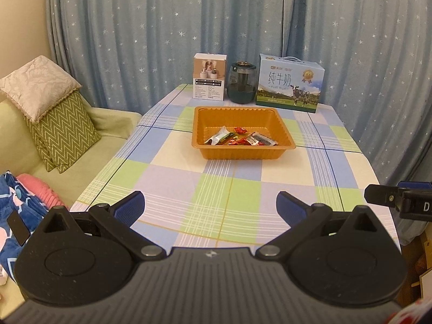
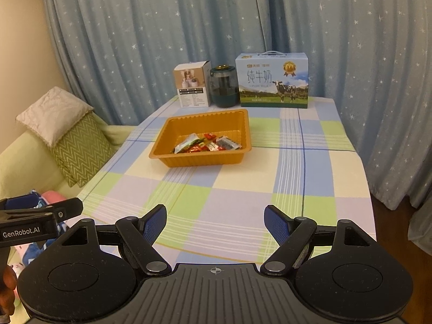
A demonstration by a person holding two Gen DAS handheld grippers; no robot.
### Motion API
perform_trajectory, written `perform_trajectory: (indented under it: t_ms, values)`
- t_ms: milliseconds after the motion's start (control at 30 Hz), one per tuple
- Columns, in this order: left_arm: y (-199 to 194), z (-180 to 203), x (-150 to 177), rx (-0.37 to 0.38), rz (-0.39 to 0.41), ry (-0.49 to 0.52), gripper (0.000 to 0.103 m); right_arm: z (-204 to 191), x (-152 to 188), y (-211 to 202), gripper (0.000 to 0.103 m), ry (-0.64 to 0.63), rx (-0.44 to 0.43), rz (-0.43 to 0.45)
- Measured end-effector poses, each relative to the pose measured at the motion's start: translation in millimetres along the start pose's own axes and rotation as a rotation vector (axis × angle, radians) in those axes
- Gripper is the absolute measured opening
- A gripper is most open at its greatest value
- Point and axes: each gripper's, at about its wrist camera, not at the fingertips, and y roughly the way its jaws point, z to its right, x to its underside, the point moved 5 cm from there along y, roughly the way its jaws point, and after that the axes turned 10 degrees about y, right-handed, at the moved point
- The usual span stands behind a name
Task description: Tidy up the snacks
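Note:
An orange plastic tray (image 1: pixel 205 124) stands in the middle of the checked table; it also shows in the right wrist view (image 2: pixel 167 137). Several wrapped snacks (image 1: pixel 239 139) lie together in its near part, in red, green-white and dark wrappers (image 2: pixel 205 144). My left gripper (image 1: pixel 210 205) is open and empty above the near table edge, well short of the tray. My right gripper (image 2: pixel 215 222) is open and empty, also near the front edge. Each gripper's side shows at the edge of the other's view.
At the table's far edge stand a white product box (image 1: pixel 209 77), a dark glass jar (image 1: pixel 241 82) and a blue milk carton box (image 1: pixel 290 83). Blue starred curtains hang behind. A green sofa with cushions (image 1: pixel 54 113) is on the left.

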Motion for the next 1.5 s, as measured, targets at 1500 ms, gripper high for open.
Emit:
perform_trajectory:
  t_ms: [1500]
  values:
    - [5.0, 6.6, -3.4, 0.013, 0.004, 0.014, 0.103, 2.5, -3.4, -2.2, 0.079, 0.011, 0.002, 0.008]
